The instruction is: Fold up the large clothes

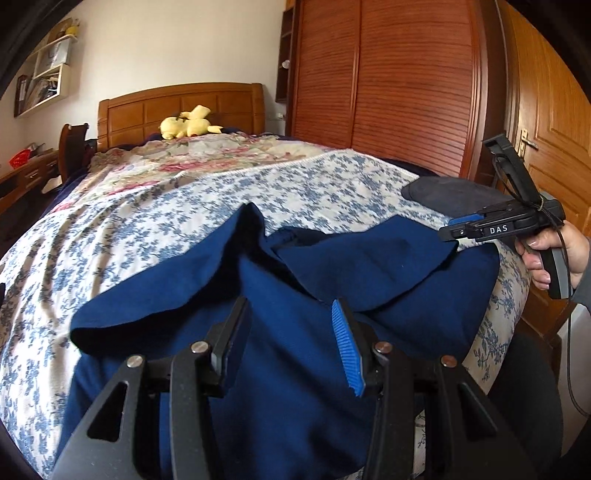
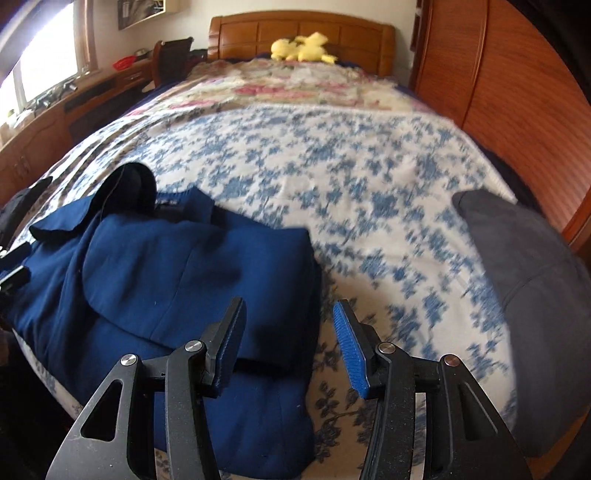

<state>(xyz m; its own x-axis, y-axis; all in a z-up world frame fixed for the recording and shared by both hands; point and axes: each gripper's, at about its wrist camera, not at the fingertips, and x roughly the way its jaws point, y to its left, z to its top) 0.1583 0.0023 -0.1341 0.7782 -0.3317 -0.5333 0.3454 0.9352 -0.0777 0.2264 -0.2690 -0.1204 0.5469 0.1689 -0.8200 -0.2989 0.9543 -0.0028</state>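
blue garment (image 1: 280, 295) lying straight under left gripper (image 1: 291, 332), nearer | right gripper (image 2: 291, 339) hovering at its right edge | both jaws standing half-wide, holding nothing

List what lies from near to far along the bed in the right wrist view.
Right gripper → navy garment → blue-flowered bedspread → pink floral quilt → yellow plush toy → wooden headboard.
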